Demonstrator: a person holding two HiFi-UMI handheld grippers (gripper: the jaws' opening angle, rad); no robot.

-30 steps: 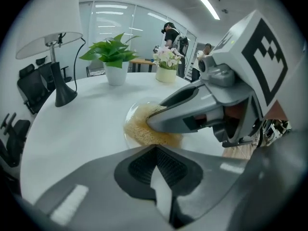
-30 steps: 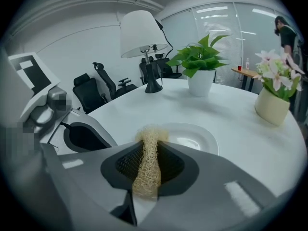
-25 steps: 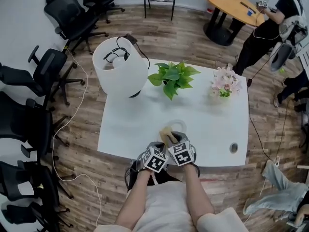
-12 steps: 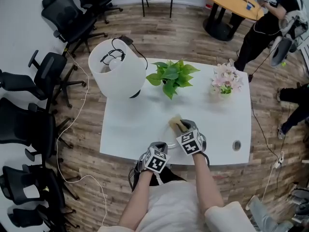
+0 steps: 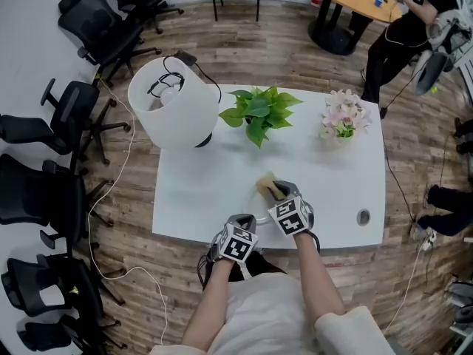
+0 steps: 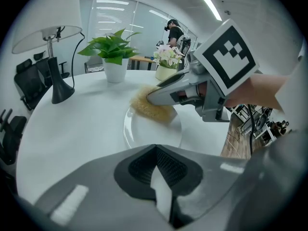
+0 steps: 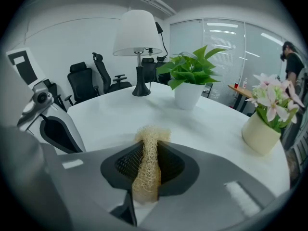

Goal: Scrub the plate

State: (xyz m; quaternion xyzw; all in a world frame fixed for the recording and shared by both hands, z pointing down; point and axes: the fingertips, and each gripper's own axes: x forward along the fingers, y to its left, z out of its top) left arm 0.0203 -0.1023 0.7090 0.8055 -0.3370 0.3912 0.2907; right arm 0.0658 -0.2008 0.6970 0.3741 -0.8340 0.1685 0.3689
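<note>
- Left gripper view: shuts the left tool on the near rim of the plate, a white sliver pinched between the jaws; lays the plate flat on the white surface; presses the loofah pad on the plate's far edge with the right tool; likely tips or slips the plate out of that thin rim hold if pushed hard there
- Right gripper view: clamps the pad narrow, squeezed to a thin upright fold; may drag it loose on a strong sideways stroke; lamp, leafy plant and flower vase well apart across the surface, blocking nothing
- Head view: works both tools close together at the near edge; risks knocking one against the other on a wide scrub, or shoving the plate off the edge; office chairs out of the way
</note>
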